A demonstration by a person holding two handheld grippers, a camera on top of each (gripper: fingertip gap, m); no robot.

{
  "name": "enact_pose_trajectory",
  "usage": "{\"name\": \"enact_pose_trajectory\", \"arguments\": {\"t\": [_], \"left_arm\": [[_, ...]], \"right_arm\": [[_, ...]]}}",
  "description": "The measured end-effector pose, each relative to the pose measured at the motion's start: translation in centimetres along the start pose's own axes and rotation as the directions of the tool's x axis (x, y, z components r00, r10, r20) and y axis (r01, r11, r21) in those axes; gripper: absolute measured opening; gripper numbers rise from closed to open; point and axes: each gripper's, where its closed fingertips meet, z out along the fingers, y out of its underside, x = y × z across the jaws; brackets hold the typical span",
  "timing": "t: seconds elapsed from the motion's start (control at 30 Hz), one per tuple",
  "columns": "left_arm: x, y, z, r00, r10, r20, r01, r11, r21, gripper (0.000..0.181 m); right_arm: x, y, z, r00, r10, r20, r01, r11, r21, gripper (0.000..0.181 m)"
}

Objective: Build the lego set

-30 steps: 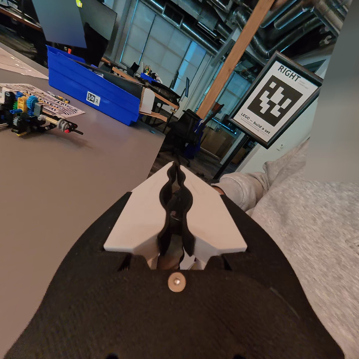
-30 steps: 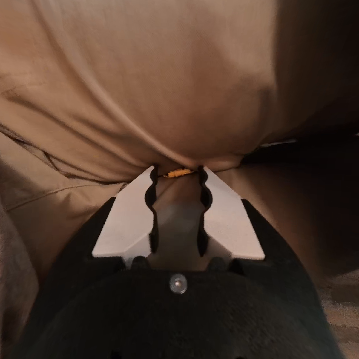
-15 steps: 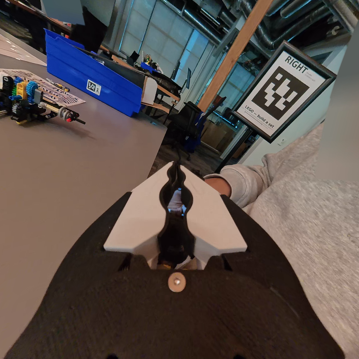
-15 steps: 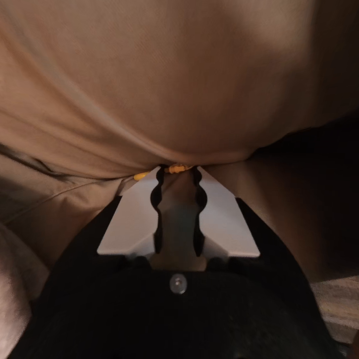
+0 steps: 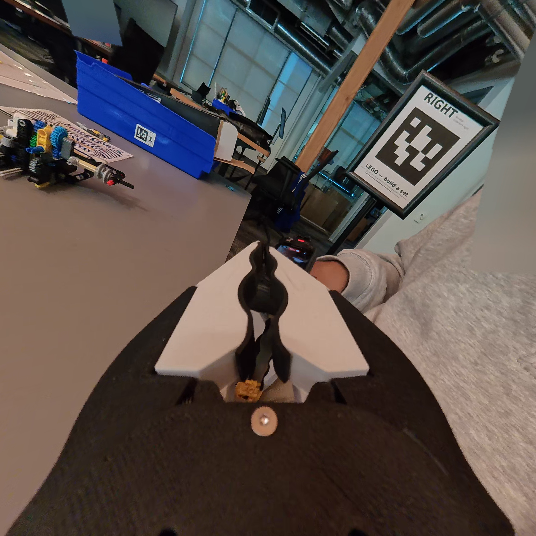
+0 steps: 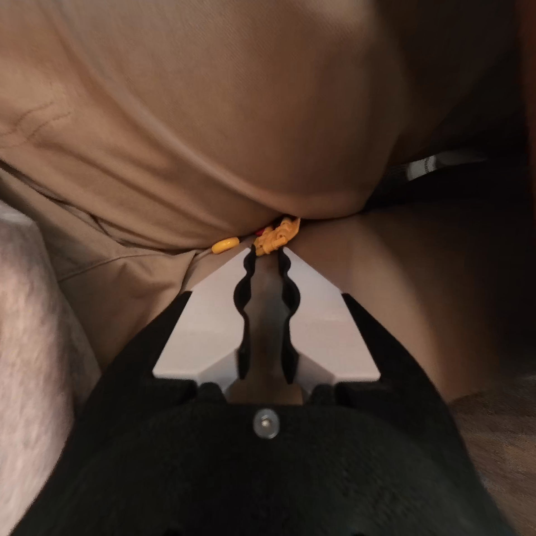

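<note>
In the right wrist view my right gripper (image 6: 265,250) points into a crease of tan trouser fabric (image 6: 232,116). Its jaws stand a narrow gap apart. A knobbly yellow lego piece (image 6: 275,236) lies in the crease just past the tips, touching the left fingertip (image 6: 251,255). A smooth yellow oval piece (image 6: 224,245) lies to its left, and a red bit (image 6: 260,231) peeks out behind. In the left wrist view my left gripper (image 5: 262,246) is shut and hangs off the table's near edge. A yellow piece (image 5: 248,390) shows through the gap at the finger roots. The part-built lego model (image 5: 58,156) stands far left on the grey table (image 5: 116,261).
A blue bin (image 5: 139,130) and a printed sheet (image 5: 95,145) lie behind the model. A framed sign (image 5: 420,145) stands to the right. A grey sleeve (image 5: 362,278) and a dark device (image 5: 294,252) sit just beyond my left gripper's tips. The table corner (image 5: 246,200) is ahead. Spacing between my two grippers at the tips: around 20 centimetres. From the right gripper's tips to the crease of tan trouser fabric (image 6: 232,116) is close to 7 centimetres. The part-built lego model (image 5: 58,156) is closer to my left gripper, around 30 centimetres from its tips; the right tips are 35 centimetres off.
My right gripper's jaws have narrowed step by step and moved up to the yellow pieces, which now show more fully. The left gripper stayed shut; the dark device came into view beyond it.
</note>
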Motion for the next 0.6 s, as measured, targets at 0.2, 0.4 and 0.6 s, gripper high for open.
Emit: {"name": "enact_pose_trajectory", "arguments": {"t": [0.2, 0.4, 0.6], "left_arm": [[-0.1, 0.1, 0.0, 1.0, -0.003, -0.001, 0.003, 1.0, -0.001, 0.0], [-0.4, -0.2, -0.1, 1.0, 0.004, 0.018, -0.004, 1.0, 0.016, 0.0], [-1.1, -1.0, -0.8, 0.999, -0.031, 0.033, 0.029, 0.997, 0.07, 0.0]], "right_arm": [[-0.5, 0.4, -2.5, 0.998, 0.067, 0.016, -0.069, 0.991, 0.112, 0.014], [-0.5, -0.5, -7.7, 0.993, 0.112, 0.027, -0.114, 0.934, 0.337, 0.014], [2.6, -3.6, -14.8, 0.991, 0.117, -0.066, -0.056, 0.805, 0.591, 0.005]]}}
